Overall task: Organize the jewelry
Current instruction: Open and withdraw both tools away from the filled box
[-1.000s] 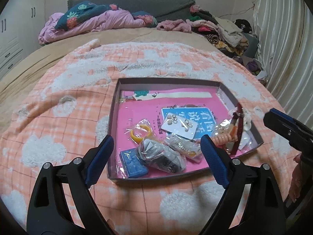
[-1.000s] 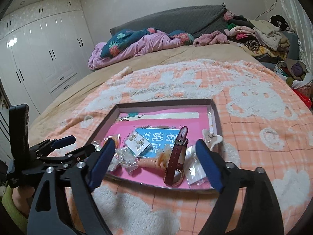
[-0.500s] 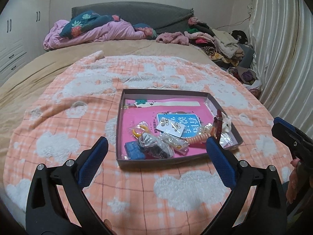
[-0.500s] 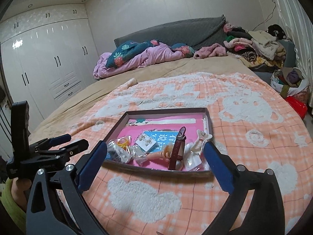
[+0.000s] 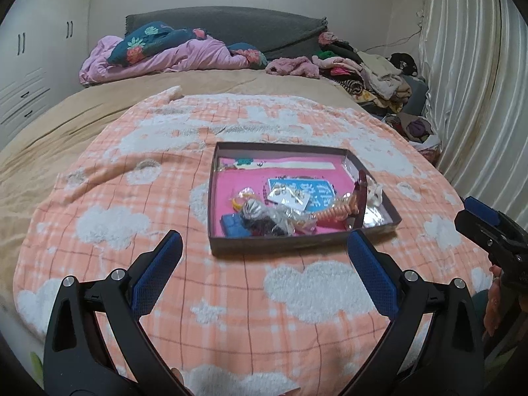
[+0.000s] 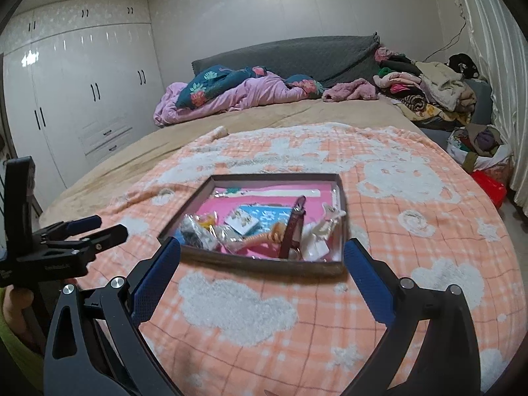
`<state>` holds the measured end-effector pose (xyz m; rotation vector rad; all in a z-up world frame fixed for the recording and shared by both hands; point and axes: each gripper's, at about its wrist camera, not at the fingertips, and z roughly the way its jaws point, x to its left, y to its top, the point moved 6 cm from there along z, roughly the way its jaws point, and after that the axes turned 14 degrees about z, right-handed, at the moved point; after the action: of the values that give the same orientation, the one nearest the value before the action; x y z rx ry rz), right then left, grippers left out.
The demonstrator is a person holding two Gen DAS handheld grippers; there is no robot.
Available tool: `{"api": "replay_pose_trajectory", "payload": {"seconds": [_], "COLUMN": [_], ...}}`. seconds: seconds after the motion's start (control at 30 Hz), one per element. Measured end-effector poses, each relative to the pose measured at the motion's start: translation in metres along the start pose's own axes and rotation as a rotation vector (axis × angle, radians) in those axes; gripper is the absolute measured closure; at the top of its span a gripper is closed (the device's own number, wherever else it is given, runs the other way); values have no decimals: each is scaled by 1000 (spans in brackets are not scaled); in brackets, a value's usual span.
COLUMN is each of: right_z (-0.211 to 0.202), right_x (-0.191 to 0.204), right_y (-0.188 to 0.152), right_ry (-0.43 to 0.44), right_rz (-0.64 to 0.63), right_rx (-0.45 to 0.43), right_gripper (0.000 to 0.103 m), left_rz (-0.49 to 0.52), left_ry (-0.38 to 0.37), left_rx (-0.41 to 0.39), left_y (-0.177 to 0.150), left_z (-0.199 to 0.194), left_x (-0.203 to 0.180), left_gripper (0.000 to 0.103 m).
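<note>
A shallow brown box [image 5: 297,241] [image 6: 254,260] with a pink lining lies on the peach blanket [image 5: 115,198] and holds bagged jewelry. Inside are a dark red watch strap [image 5: 360,194] [image 6: 293,227], a yellow ring [image 5: 238,202], an earring card [image 5: 290,195] [image 6: 243,220], a blue piece [image 5: 233,225] and a white hair clip [image 6: 330,219]. My left gripper [image 5: 264,257] hovers open, short of the box's near wall. My right gripper [image 6: 262,264] is open too, just before that wall. Nothing sits between either pair of fingers.
The blanket covers a tan bed with a purple duvet [image 6: 231,99] and grey headboard [image 6: 297,56] at the back. Piled clothes [image 6: 435,92] lie at the far right, white wardrobes [image 6: 82,99] on the left, a curtain [image 5: 478,82] on the right.
Both grippers have pulled back from the box and risen a little, so the box looks smaller and farther away. Their jaws stand slightly wider. The items in the box have not moved.
</note>
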<state>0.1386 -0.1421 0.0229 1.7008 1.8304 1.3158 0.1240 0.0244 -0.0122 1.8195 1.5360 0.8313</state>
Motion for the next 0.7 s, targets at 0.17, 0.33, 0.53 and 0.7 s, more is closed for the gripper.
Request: {"api": "replay_pose_trajectory", "payload": {"seconds": [0.17,0.33,0.53,0.7], "right_z": [3,4,2,6], "right_x": [-7,-8,-11,-15], "right_y": [-19,-37,-51,-56], "right_ry": [-22,-27,-39,-54], "right_rz": [15,22,47,58], "right_rx": [33,50,52,74], "right_gripper": [4,4,4,4], "left_rz": [9,2,8,8], "left_ry": [-4,-15,-22,-29], "left_rx": [16,23,47,66], "left_y": [-20,-38,-53,-60], "left_z": [1,3,6,8], "left_x": [-7,-11,-17,-19], "left_gripper": [9,9,9,9]}}
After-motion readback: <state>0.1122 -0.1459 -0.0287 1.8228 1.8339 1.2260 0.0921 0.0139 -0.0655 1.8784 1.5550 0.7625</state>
